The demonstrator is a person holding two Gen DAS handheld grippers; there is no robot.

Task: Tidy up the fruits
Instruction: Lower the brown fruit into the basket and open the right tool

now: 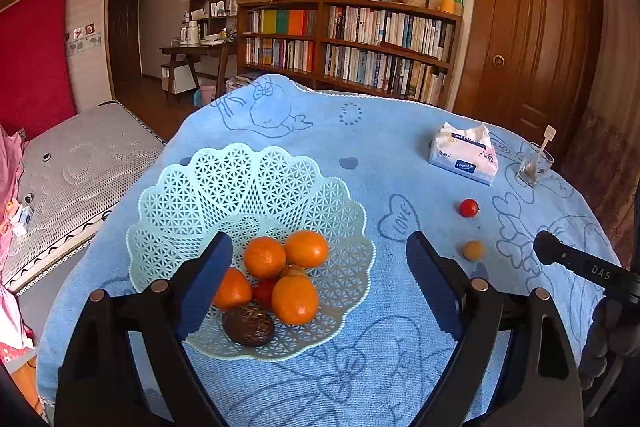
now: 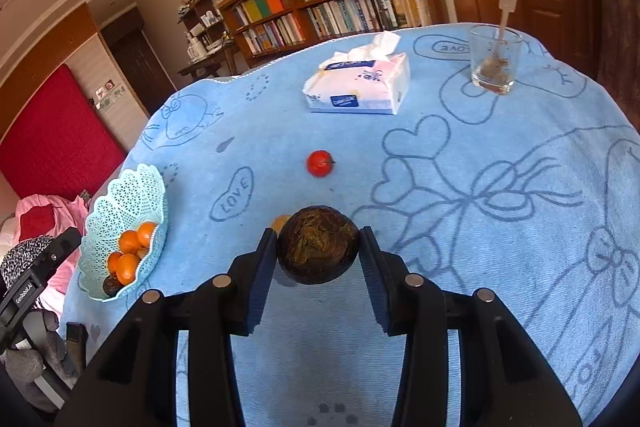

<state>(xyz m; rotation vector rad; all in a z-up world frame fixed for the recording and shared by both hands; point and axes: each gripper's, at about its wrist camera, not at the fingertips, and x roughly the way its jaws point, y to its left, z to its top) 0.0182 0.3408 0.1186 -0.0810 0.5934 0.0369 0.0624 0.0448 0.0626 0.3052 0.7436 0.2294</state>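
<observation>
My right gripper [image 2: 318, 253] clamps the dark wrinkled round fruit [image 2: 318, 251]; the pale-blue lattice plastic basket [image 2: 132, 195] lies at nine o'clock (left gripper [image 1: 320, 267] gapes empty over it).

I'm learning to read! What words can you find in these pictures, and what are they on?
"LOVE": heart on the blue cloth.
"LOVE", upside down: cloth beside the glass.
"DAS": right gripper.
"GenRobot.AI": left gripper.
"Color&Life": tissue pack, not sharp.
Book spines: too small.

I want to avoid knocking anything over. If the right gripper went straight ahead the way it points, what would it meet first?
The right gripper, shut on a dark fruit, would likely meet the small orange fruit just beyond, then the tomato; depth is unclear.
</observation>
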